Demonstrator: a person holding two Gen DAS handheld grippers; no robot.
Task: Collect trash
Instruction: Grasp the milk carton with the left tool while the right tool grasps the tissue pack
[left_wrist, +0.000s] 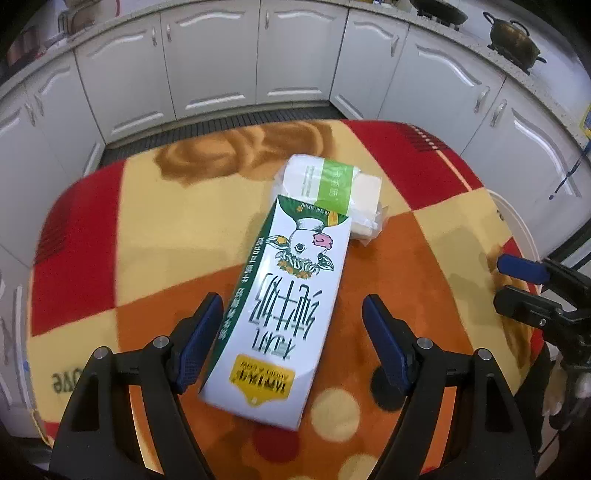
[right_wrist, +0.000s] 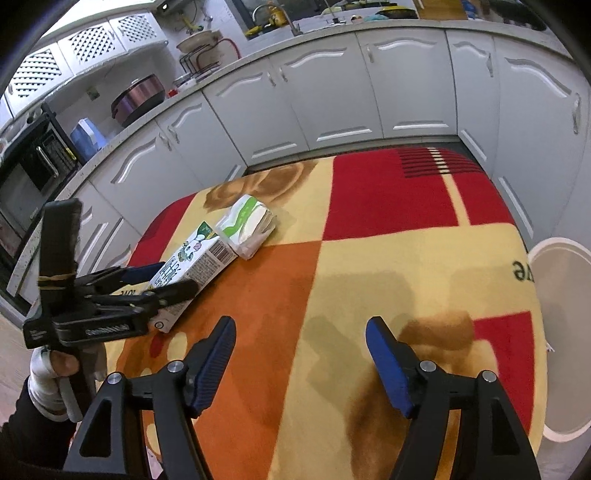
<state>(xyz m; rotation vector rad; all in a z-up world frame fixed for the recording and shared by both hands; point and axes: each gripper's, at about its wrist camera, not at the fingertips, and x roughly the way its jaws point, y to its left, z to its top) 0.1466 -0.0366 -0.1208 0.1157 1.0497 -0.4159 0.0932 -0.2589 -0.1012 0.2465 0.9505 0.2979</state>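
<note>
A white and green milk carton (left_wrist: 280, 310) lies flat on the patterned table cloth (left_wrist: 177, 229). Its near end lies between the fingers of my open left gripper (left_wrist: 291, 306), and the fingers do not touch it. A green and white tissue pack (left_wrist: 328, 188) lies just beyond the carton's far end, touching it. In the right wrist view the carton (right_wrist: 195, 262) and tissue pack (right_wrist: 247, 225) lie at the left, with the left gripper (right_wrist: 162, 280) around the carton. My right gripper (right_wrist: 301, 328) is open and empty over the cloth, to the right of the carton.
A white round bin (right_wrist: 561, 332) stands beside the table's right edge. White kitchen cabinets (left_wrist: 214, 62) curve around beyond the table. Pots (left_wrist: 513, 40) stand on the counter. The right gripper's fingers (left_wrist: 524, 269) show at the right edge of the left wrist view.
</note>
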